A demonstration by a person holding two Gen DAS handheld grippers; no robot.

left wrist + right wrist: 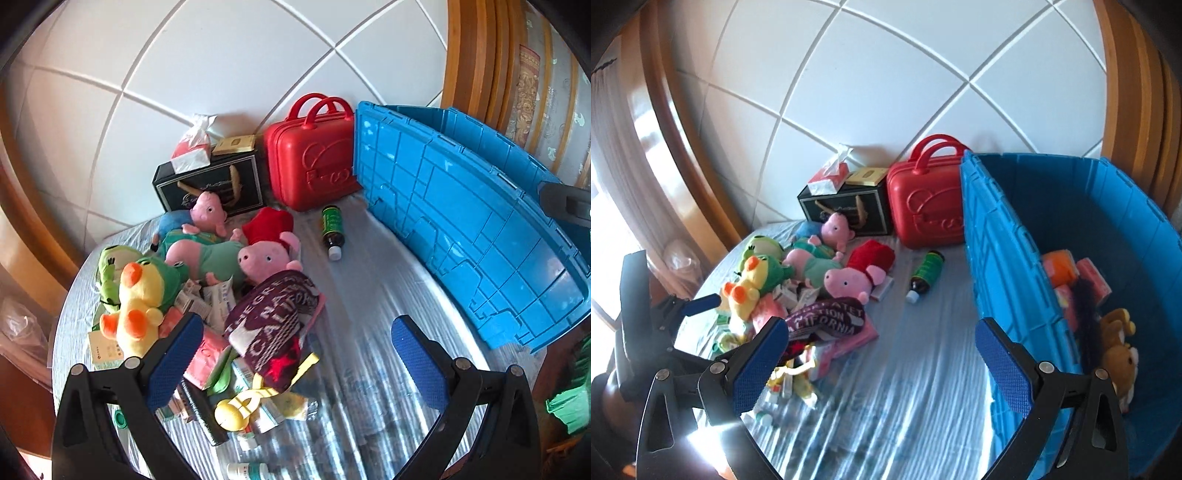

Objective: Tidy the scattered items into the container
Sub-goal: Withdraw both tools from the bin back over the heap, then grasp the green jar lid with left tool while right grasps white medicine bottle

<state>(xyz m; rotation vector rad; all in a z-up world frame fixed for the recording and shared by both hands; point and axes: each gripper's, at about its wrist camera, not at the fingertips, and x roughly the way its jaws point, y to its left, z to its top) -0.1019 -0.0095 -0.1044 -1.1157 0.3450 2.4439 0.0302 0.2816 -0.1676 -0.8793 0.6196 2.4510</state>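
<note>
Both claws are gaping wide and holding nothing. The left gripper (295, 360) is hanging over the toy pile at the left side of the bed (369, 314). The right gripper (877, 363) is hanging beside the blue bin (1008, 258) at the right edge. The yellow duck (138, 306) is looking soft and light, so squeezing its fat belly is probably working best.

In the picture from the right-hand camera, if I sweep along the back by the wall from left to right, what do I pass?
Tissue pack on the black gift box → red toy suitcase → blue crate, which already holds a brown plush and pink packets.
</note>
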